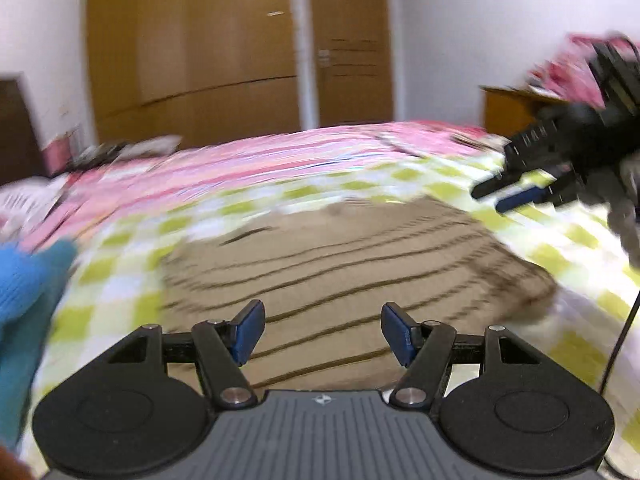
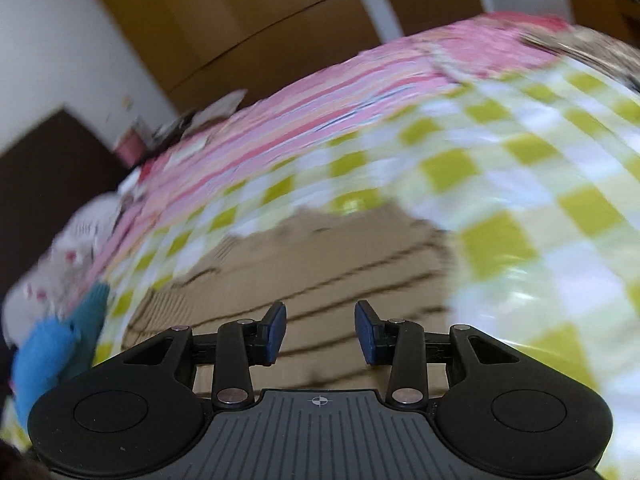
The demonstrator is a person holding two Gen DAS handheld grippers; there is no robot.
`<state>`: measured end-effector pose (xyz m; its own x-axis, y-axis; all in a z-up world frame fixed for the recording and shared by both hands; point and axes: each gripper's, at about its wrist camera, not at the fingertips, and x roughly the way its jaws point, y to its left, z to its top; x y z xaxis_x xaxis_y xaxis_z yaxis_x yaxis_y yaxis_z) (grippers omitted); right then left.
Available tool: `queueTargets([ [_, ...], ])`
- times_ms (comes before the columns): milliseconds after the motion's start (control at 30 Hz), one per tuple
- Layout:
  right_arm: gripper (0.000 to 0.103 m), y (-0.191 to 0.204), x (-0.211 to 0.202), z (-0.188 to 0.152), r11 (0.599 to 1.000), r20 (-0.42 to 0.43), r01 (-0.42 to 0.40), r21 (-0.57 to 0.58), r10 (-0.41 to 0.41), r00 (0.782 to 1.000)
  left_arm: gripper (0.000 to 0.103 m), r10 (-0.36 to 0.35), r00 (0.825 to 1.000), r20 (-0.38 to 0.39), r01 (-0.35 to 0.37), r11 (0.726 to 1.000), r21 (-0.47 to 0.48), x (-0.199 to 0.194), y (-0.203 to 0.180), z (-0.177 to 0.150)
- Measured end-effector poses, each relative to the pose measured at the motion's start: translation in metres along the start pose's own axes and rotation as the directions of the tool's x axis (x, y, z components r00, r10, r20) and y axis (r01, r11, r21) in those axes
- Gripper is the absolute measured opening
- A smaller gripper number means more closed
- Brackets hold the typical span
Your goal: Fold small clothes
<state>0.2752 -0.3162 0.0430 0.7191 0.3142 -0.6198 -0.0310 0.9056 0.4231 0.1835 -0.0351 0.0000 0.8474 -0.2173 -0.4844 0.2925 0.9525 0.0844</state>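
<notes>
A tan garment with thin dark stripes (image 1: 340,272) lies flat on a green-and-white checked cloth (image 1: 120,264); it also shows in the right wrist view (image 2: 320,264). My left gripper (image 1: 323,330) is open and empty, just above the garment's near part. My right gripper (image 2: 320,330) is open and empty over the garment's near edge. The right gripper also shows in the left wrist view (image 1: 516,194), at the right, above the checked cloth beyond the garment. Both views are blurred by motion.
A blue knitted item (image 1: 24,296) lies at the left; it also shows in the right wrist view (image 2: 52,352). A pink striped bedcover (image 1: 260,160) lies behind the checked cloth. Wooden wardrobes (image 1: 216,48) stand at the back. A wooden side table (image 1: 516,108) stands at the right.
</notes>
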Motion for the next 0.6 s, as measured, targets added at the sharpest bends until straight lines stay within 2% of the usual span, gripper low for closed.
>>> queueTargets([
  [100,0.044,-0.038,-0.028,0.002,0.998,0.044,0.005,0.061,-0.008,0.999,0.07,-0.057,0.998,-0.002,0.057,0.993,0.105,0.011,-0.046,0.004],
  [167,0.046,-0.07,-0.036,-0.001,0.991,0.057,-0.029,0.13,0.021,0.998,0.07,-0.086,0.996,-0.015,0.088,0.983,0.163,0.022,-0.077,0.005],
  [233,0.046,-0.079,-0.034,-0.005,0.987,0.055,-0.036,0.158,0.028,0.998,0.071,-0.1,0.995,-0.03,0.104,0.967,0.232,0.033,-0.105,0.002],
  [333,0.046,-0.104,-0.023,-0.021,0.963,0.056,-0.082,0.256,0.07,0.996,0.071,-0.068,0.998,-0.018,0.069,0.925,0.373,0.045,-0.14,-0.006],
  [400,0.046,-0.117,-0.015,-0.028,0.94,0.029,-0.125,0.318,0.123,0.992,0.071,-0.041,0.999,-0.012,0.042,0.9,0.433,0.053,-0.156,-0.01],
  [500,0.046,-0.124,-0.005,-0.026,0.938,0.017,-0.134,0.318,0.135,0.991,0.071,-0.022,1.0,-0.019,0.028,0.889,0.457,0.065,-0.165,-0.012],
  [600,0.047,-0.129,0.0,-0.022,0.919,0.037,-0.186,0.347,0.185,0.982,0.071,0.001,1.0,0.008,-0.005,0.875,0.484,0.074,-0.173,-0.01],
])
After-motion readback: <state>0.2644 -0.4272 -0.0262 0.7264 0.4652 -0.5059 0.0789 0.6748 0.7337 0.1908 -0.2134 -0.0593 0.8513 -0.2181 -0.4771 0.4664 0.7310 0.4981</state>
